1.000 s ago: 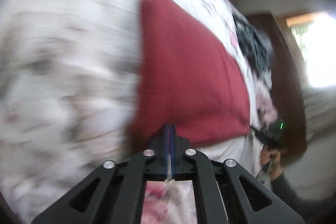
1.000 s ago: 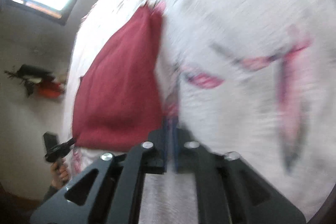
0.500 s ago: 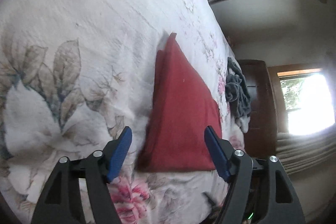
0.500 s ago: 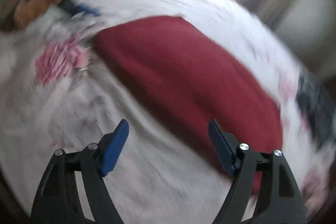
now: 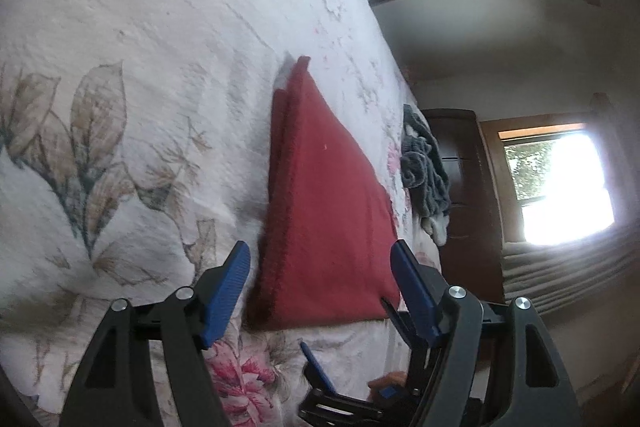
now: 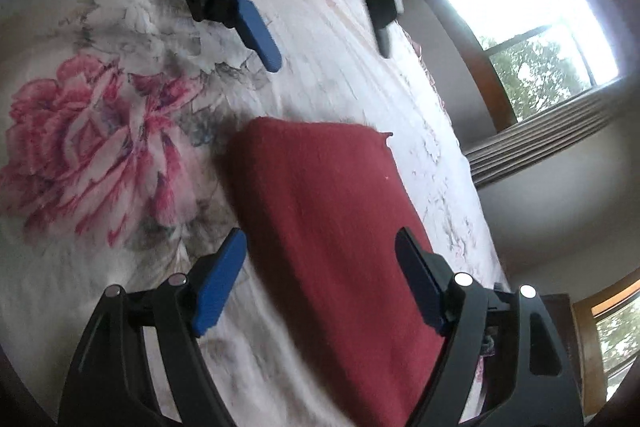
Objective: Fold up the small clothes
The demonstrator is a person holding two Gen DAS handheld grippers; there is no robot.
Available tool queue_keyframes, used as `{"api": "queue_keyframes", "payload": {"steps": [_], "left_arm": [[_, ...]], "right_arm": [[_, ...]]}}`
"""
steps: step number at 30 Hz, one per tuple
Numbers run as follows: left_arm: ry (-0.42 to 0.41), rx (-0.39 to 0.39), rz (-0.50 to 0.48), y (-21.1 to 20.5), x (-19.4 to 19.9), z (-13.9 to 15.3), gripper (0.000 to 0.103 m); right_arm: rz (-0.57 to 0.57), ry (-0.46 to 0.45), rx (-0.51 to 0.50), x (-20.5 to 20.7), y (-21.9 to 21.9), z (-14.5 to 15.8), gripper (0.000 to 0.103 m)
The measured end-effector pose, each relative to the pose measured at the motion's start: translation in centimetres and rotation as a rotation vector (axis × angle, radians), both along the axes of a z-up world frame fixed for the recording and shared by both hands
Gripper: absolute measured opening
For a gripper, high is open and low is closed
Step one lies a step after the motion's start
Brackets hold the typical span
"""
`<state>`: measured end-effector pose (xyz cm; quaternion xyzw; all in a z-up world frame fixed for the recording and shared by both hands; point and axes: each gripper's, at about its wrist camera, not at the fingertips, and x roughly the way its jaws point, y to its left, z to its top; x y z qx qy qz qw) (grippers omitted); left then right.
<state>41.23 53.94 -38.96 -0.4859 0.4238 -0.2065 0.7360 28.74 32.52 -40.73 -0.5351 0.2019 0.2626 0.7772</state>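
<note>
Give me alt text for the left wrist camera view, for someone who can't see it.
A folded red cloth lies flat on a white floral bedspread, just ahead of the left gripper, whose blue-padded jaws stand open and empty. A crumpled grey garment sits farther along the bed, the right gripper shows at the bottom edge, and bright windows fill the right side.

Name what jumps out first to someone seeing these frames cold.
The folded red cloth, lying flat on the floral bedspread, sits just ahead of both open grippers: left gripper, right gripper. Next comes the big pink flower print left of the cloth, then a grey garment heap at the bed's far edge.
</note>
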Motion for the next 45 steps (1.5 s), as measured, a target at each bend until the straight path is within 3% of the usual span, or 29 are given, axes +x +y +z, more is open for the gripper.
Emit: {"api": "queue_keyframes", "payload": {"steps": [10, 19, 22, 23, 26, 32, 37, 41, 45], "left_arm": [[-0.011, -0.017, -0.005, 0.6, -0.1, -0.5, 0.073], [-0.027, -0.045, 0.032, 2.0, -0.3, -0.3, 0.073], [-0.023, -0.044, 0.027, 2.0, -0.1, -0.2, 0.073], [-0.021, -0.044, 0.026, 2.0, 0.1, -0.1, 0.073], [-0.016, -0.047, 0.019, 2.1, 0.8, 0.3, 0.073], [0.021, -0.105, -0.013, 2.2, 5.1, 0.3, 0.078], [0.120, -0.150, -0.084, 0.5, 11.2, -1.4, 0.078], [0.205, -0.140, -0.157, -1.4, 15.6, -3.1, 0.078], [0.285, -0.048, -0.225, -3.1, 18.9, -4.4, 0.078]], "right_arm": [[-0.026, -0.055, -0.057, 2.4, 1.9, -3.0, 0.076], [-0.061, -0.102, -0.047, 6.0, 3.7, -3.1, 0.071], [-0.052, -0.059, -0.051, 6.5, 3.8, -3.4, 0.048], [-0.048, -0.032, -0.054, 6.8, 3.9, -3.5, 0.025], [-0.064, 0.017, -0.009, 7.5, 3.5, -3.0, 0.019], [-0.125, 0.058, 0.128, 9.8, 2.5, 0.9, 0.016], [-0.156, 0.083, 0.182, 11.2, 2.1, 2.3, 0.016], [-0.170, 0.096, 0.212, 11.7, 1.8, 2.8, 0.016], [-0.185, 0.108, 0.245, 11.4, 1.1, 3.3, 0.016]]}}
